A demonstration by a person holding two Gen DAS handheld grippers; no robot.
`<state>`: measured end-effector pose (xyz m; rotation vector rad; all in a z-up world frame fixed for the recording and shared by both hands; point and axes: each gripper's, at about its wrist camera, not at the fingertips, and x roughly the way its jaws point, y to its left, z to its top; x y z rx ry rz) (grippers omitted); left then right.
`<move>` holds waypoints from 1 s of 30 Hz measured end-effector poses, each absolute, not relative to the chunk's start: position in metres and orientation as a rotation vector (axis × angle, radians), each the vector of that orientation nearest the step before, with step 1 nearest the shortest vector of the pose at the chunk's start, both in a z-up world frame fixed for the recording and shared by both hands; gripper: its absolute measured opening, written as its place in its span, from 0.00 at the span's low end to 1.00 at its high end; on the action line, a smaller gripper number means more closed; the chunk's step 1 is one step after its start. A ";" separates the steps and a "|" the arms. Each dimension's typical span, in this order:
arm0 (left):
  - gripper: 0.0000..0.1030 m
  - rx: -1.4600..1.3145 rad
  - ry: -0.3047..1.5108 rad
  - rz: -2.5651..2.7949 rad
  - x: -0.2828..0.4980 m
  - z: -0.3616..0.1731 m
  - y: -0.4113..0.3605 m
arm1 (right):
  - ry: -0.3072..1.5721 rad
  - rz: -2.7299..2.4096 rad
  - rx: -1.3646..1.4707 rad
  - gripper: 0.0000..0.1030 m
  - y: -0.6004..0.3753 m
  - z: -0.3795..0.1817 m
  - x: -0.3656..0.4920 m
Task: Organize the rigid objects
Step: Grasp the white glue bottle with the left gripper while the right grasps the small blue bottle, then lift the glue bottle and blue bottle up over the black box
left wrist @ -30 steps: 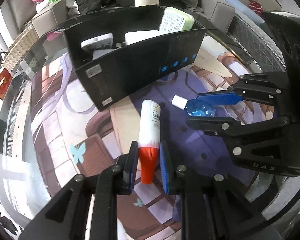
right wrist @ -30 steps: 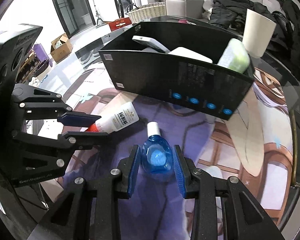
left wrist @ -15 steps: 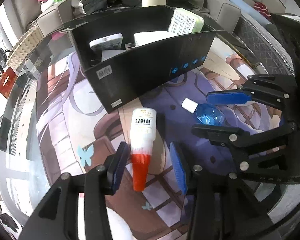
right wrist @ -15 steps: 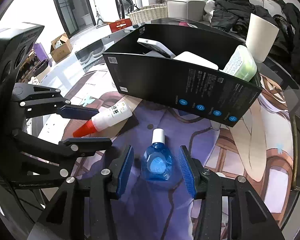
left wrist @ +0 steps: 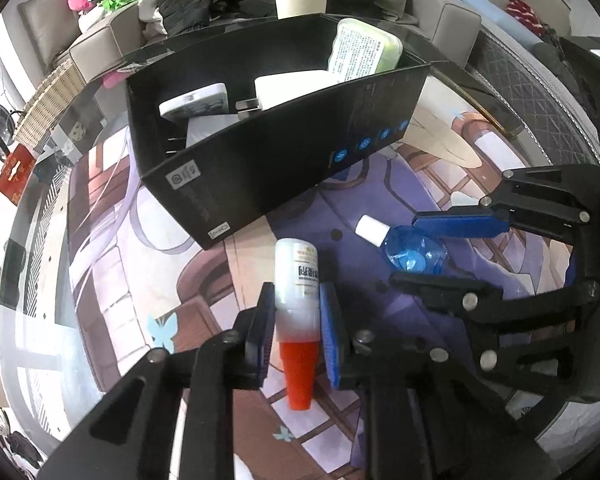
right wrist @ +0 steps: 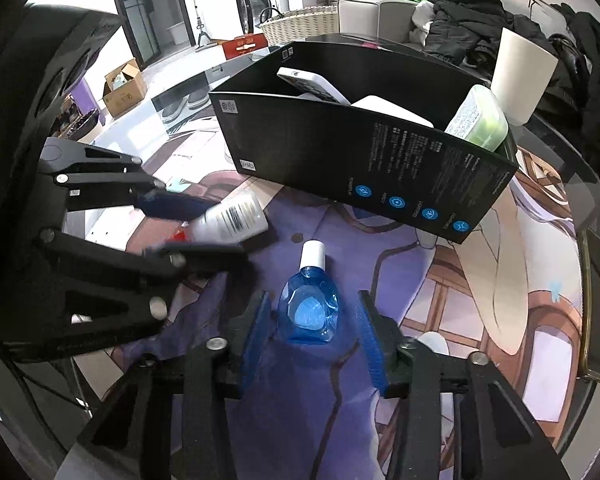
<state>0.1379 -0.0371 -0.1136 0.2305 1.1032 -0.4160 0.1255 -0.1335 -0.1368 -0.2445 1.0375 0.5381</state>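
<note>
Patterned mat (left wrist: 112,280), box (left wrist: 284,168) contents half-hidden

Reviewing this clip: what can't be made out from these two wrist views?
- Black box floor, both views: near wall hides it.
- Red cap of the glue bottle, right wrist view: left gripper finger covers most of it, with motion blur.
- Box wall print, both views: too small to read.

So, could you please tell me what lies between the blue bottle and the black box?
Nothing: in the right wrist view, only bare printed mat separates the blue bottle from the black box.
</note>
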 end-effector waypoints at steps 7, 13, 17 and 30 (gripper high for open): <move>0.18 0.219 1.103 -0.428 0.135 -0.113 -0.035 | 1.039 0.540 -0.233 0.29 -0.135 -0.133 0.127; 0.18 0.207 1.056 -0.438 0.130 -0.100 -0.031 | 0.994 0.527 -0.215 0.29 -0.137 -0.120 0.128; 0.18 0.201 0.963 -0.439 0.123 -0.080 -0.030 | 0.945 0.508 -0.193 0.29 -0.141 -0.105 0.127; 0.18 0.105 0.562 -0.408 0.100 0.009 -0.008 | 0.545 0.447 -0.119 0.29 -0.147 -0.011 0.099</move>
